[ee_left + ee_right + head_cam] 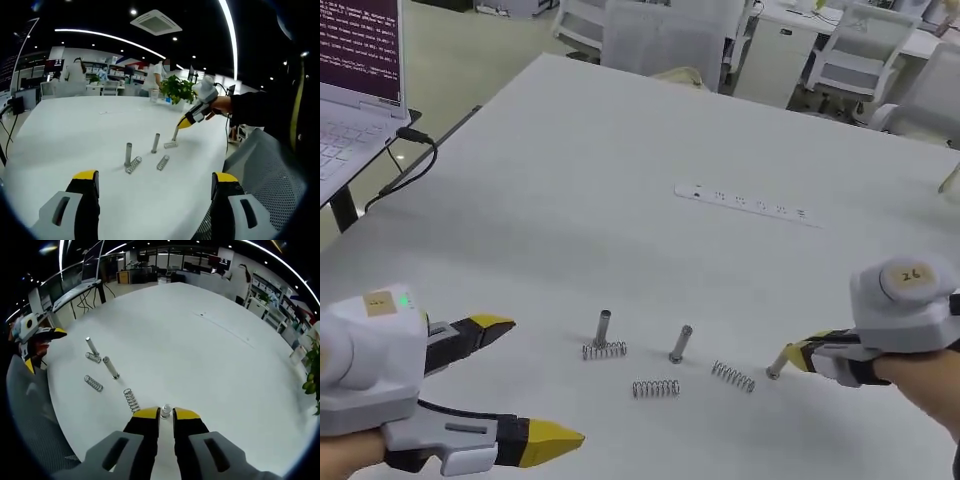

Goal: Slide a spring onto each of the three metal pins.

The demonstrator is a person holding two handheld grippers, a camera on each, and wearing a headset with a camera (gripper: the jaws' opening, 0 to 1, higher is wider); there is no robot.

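Two metal pins stand upright on the white table [620, 180], one [603, 327] on the left and one [680, 343] in the middle. A third pin [777, 366] leans, with my right gripper [798, 353] shut on its top end [165, 411]. Three springs lie flat: one [604, 350] against the left pin, one [655, 388] in front, one [732, 376] beside the held pin. My left gripper [525, 380] hovers open at the lower left, well short of the pins [128, 154], with nothing between its fingers [85, 182].
A white power strip [745, 203] lies farther back on the table. A laptop [355, 70] with a black cable [415, 165] sits on a stand at the far left. Office chairs [660, 40] stand beyond the table's far edge.
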